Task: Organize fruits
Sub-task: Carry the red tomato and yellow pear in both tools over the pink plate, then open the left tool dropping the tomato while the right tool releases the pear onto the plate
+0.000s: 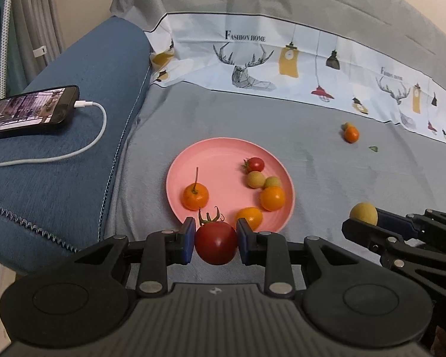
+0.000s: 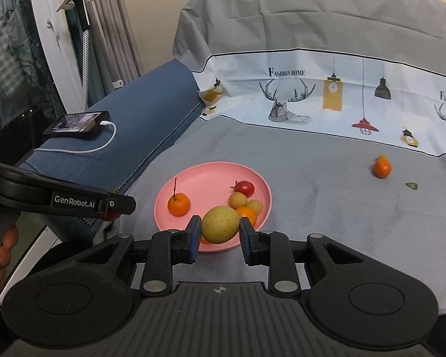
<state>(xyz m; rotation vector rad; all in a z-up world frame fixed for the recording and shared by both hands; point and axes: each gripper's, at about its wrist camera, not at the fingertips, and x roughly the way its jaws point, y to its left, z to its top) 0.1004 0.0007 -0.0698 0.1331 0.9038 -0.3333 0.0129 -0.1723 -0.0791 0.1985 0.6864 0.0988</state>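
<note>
the left claw [image 1: 216, 239] is gripping a red tomato [image 1: 216, 242] with a green stem, hanging just over the near rim of the pink plate [image 1: 217, 154]. the right claw [image 2: 218, 233] is gripping a round yellow-green fruit [image 2: 220, 224], also at the plate's near edge. the plate is sitting on a grey cloth [image 1: 282, 125] and is holding 6 small fruits, among them a stemmed orange one [image 1: 195, 197] and a small red tomato [image 1: 255, 164]. another orange fruit [image 1: 351, 134] is lying well apart on the cloth. a phone [image 1: 29, 108] is charging on the blue cushion [image 1: 74, 178].
</note>
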